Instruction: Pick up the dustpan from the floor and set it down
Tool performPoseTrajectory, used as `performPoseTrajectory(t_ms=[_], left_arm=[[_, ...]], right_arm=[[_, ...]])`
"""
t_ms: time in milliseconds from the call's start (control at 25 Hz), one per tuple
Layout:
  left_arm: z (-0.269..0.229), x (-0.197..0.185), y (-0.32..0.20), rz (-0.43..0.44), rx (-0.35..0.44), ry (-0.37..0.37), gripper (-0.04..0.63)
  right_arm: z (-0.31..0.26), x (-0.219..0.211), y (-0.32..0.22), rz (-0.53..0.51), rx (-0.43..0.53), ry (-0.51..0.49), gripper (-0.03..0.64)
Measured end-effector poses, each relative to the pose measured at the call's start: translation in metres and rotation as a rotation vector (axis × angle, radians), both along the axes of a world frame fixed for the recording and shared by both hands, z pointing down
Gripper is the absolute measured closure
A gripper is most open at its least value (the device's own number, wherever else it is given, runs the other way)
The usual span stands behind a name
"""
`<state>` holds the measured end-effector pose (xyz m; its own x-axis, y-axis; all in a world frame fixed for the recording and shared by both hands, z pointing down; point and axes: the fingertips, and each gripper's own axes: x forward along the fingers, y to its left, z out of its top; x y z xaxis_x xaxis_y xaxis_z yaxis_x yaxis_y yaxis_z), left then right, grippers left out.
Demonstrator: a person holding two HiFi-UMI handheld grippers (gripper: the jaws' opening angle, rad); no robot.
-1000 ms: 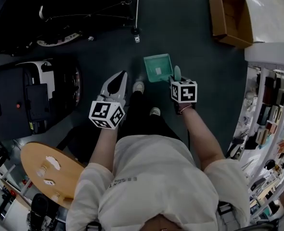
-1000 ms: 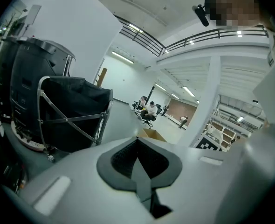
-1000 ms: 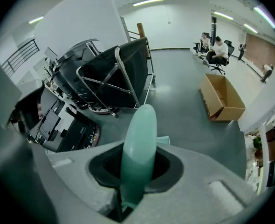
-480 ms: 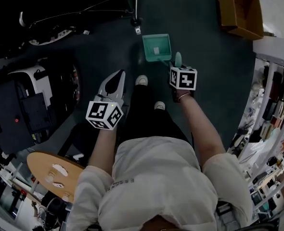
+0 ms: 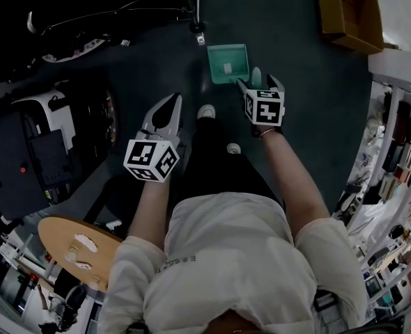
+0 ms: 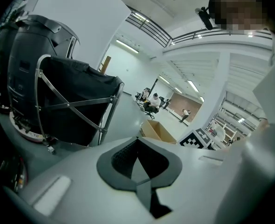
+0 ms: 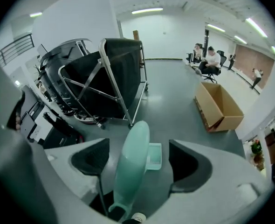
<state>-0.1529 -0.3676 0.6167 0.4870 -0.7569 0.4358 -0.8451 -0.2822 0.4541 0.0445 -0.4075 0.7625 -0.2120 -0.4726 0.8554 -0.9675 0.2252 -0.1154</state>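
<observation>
The green dustpan (image 5: 228, 62) rests on the dark floor ahead of the person's feet, its long handle (image 5: 256, 79) rising toward my right gripper (image 5: 259, 83). In the right gripper view the handle (image 7: 130, 164) stands between the two dark pads (image 7: 92, 158) with a gap on each side, and the pan (image 7: 154, 156) shows beyond it. The jaws of my right gripper (image 7: 137, 160) are opening and no longer press on the handle. My left gripper (image 5: 165, 113) hangs to the left of the legs. In its own view the left gripper (image 6: 137, 164) is shut and holds nothing.
A black folding cart (image 7: 105, 76) stands behind the dustpan. An open cardboard box (image 5: 348, 9) lies at the upper right. A black machine (image 5: 31, 145) sits at left, with a round wooden table (image 5: 73, 245) below it. Shelves (image 5: 393, 158) line the right. The person's shoes (image 5: 205, 111) are just behind the pan.
My right gripper's jaws, earlier shut on the handle, have spread apart around it. The left gripper has stayed shut.
</observation>
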Motion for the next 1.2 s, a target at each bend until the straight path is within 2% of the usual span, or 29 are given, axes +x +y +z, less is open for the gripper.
performPoseTrajectory(t_ms=[160, 320, 360, 400, 440, 480, 600, 720, 880, 1040, 1200], left_arm=[[-0.015, 0.0, 0.022, -0.018, 0.014, 0.005, 0.578], [-0.046, 0.008, 0.051, -0.024, 0.053, 0.007, 0.578], [-0.056, 0.011, 0.059, -0.023, 0.064, 0.007, 0.578], [-0.065, 0.015, 0.067, -0.023, 0.078, 0.006, 0.578], [-0.076, 0.019, 0.073, -0.021, 0.097, 0.005, 0.578], [-0.087, 0.023, 0.078, -0.02, 0.12, 0.004, 0.578], [-0.12, 0.036, 0.104, -0.024, 0.186, 0.005, 0.578], [-0.162, 0.049, 0.144, -0.045, 0.258, 0.016, 0.578], [-0.207, 0.067, 0.195, -0.05, 0.356, 0.033, 0.578], [-0.243, 0.084, 0.245, -0.038, 0.422, 0.068, 0.578], [-0.247, 0.091, 0.282, -0.017, 0.461, 0.052, 0.578]], right_arm=[[-0.045, 0.008, 0.011, 0.026, 0.103, -0.066, 0.227], [-0.118, 0.022, 0.037, 0.037, 0.264, -0.158, 0.244], [-0.137, 0.028, 0.046, 0.034, 0.301, -0.159, 0.286], [-0.155, 0.036, 0.055, 0.031, 0.34, -0.154, 0.415], [-0.172, 0.044, 0.063, 0.029, 0.379, -0.15, 0.586], [-0.189, 0.051, 0.07, 0.025, 0.414, -0.155, 0.629], [-0.233, 0.063, 0.102, 0.012, 0.487, -0.224, 0.629], [-0.284, 0.068, 0.152, -0.045, 0.593, -0.317, 0.629], [-0.33, 0.07, 0.213, -0.156, 0.709, -0.321, 0.629], [-0.343, 0.072, 0.262, -0.202, 0.73, -0.319, 0.629], [-0.341, 0.075, 0.303, -0.185, 0.69, -0.361, 0.629]])
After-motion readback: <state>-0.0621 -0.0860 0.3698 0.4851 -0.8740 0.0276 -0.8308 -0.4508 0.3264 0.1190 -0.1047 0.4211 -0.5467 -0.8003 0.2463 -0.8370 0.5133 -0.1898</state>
